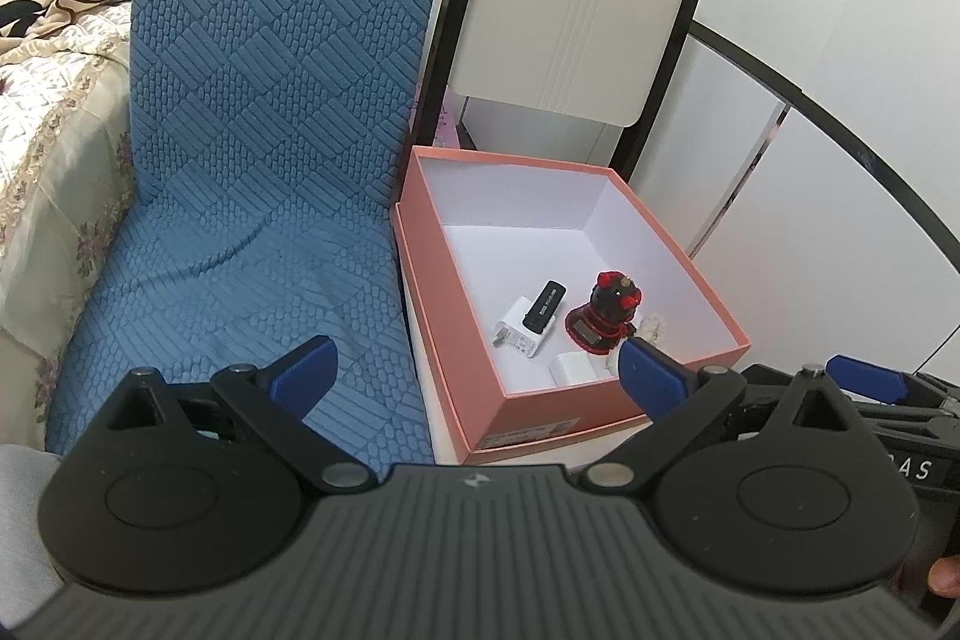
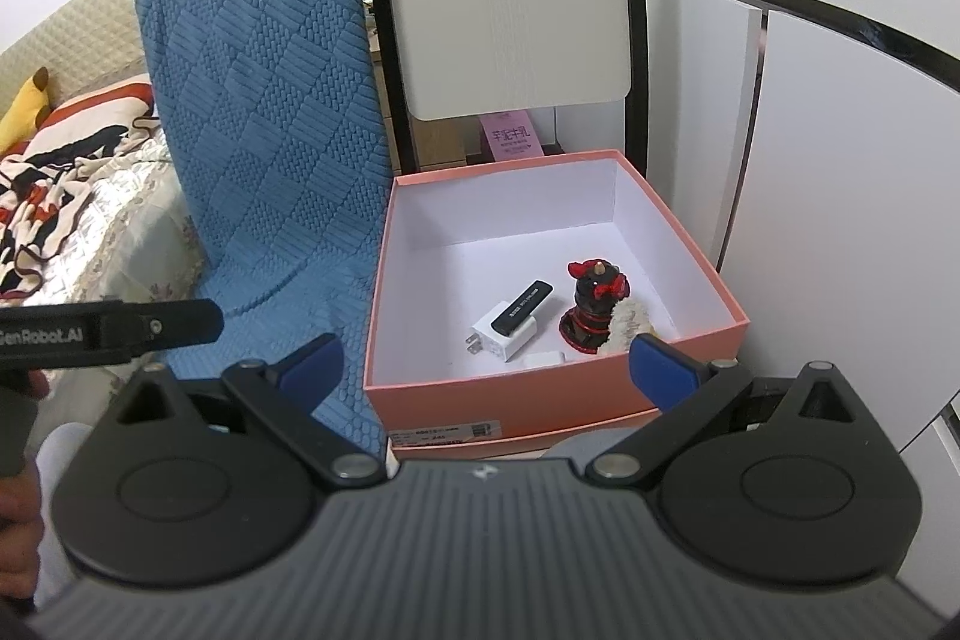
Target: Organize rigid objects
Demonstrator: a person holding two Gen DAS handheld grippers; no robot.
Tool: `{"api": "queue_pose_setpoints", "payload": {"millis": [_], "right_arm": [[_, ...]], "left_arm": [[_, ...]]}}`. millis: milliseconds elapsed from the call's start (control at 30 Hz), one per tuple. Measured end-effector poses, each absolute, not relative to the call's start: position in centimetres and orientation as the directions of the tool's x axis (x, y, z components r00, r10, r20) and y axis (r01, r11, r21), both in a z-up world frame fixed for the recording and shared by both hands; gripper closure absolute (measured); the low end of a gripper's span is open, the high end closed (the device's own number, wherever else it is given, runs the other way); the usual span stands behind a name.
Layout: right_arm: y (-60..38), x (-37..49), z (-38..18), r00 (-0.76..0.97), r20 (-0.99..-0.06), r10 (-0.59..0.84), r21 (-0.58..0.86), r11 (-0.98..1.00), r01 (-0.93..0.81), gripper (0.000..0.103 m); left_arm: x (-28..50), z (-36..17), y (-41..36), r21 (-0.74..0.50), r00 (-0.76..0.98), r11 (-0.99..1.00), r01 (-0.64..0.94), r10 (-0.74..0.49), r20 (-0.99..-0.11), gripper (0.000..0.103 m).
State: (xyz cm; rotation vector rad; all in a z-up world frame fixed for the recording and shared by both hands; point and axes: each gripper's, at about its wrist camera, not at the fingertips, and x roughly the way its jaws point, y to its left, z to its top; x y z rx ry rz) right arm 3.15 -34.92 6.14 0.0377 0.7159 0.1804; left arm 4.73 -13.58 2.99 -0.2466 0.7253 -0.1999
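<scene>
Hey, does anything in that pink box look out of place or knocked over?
Mostly tidy. In the pink box, the black stick lies askew across the white plug adapter instead of flat on the floor. The red-and-black figurine stands upright. Both grippers are open and empty.

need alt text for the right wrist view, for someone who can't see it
An open pink box holds a black stick lying across a white plug adapter, and a black-and-red figurine. The right gripper hovers before it, jaws spread and empty, with a blue-covered chair at left.
</scene>
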Motion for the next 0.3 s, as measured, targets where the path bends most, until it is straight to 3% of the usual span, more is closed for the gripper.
{"api": "queue_pose_setpoints", "payload": {"millis": [300], "right_arm": [[-34.97, 3.36, 6.03, 0.734, -0.655, 0.182, 0.096, 0.983, -0.158, 0.000]], "left_arm": [[4.54, 3.13, -13.67, -0.291, 0.734, 0.952, 0.100, -0.268, -0.624, 0.000]]}}
